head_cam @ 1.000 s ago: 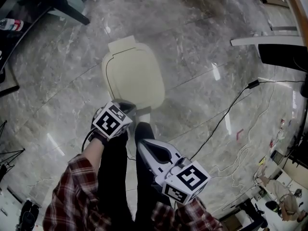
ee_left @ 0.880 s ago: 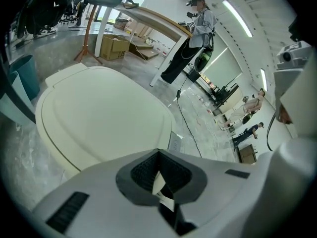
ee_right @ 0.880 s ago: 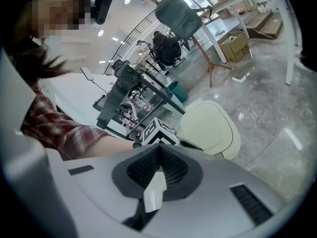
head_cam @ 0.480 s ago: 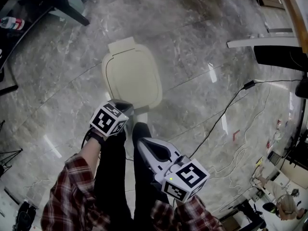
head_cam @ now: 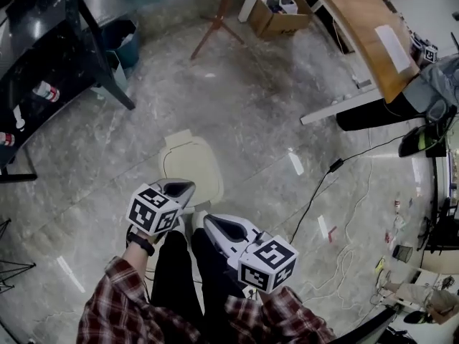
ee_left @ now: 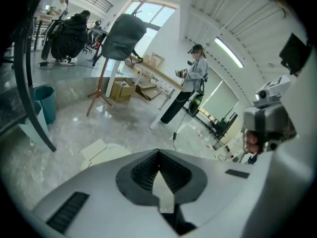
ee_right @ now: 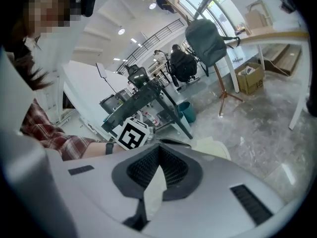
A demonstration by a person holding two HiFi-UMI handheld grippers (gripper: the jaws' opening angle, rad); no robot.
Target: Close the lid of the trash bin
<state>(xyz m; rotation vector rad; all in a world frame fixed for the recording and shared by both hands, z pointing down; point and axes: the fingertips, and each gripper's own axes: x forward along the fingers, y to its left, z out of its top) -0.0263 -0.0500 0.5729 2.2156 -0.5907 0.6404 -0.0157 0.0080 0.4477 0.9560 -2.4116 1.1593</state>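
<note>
Trash bin lid (head_cam: 190, 167): cream, rounded, on the grey marble floor just beyond the feet, centre-left in the head view.
Lid state: lying flat, no gap showing at the rim; by the look of it already down, with at most 1 last press left.
Long axis: running near to far, hinge tab (head_cam: 178, 139) at the far end, tipped a touch to the left.
Direction from the claws: ahead of both and below them; seen low and forward in the left gripper view, low and to the right in the right gripper view.
Nearer hand: the left, clearly. Its tip overlaps the lid's near edge in the head view.
Left gripper (head_cam: 179, 188): jaws closed to a point, nothing between them; looks raised clear of the lid in its own view, though contact cannot be settled from above.
Right gripper (head_cam: 214, 225): jaws pressed together too, empty; nearer the body and to the right, short of the lid's near edge.
Coming move, if any: a short push down and forward with the left tip onto the near end, opposite the hinge.
Around: black cable (head_cam: 320, 186) trailing to the right, blue bucket (head_cam: 122, 36) far left, cardboard box (head_cam: 277, 11) far, wooden desk (head_cam: 364, 27) far right.
</note>
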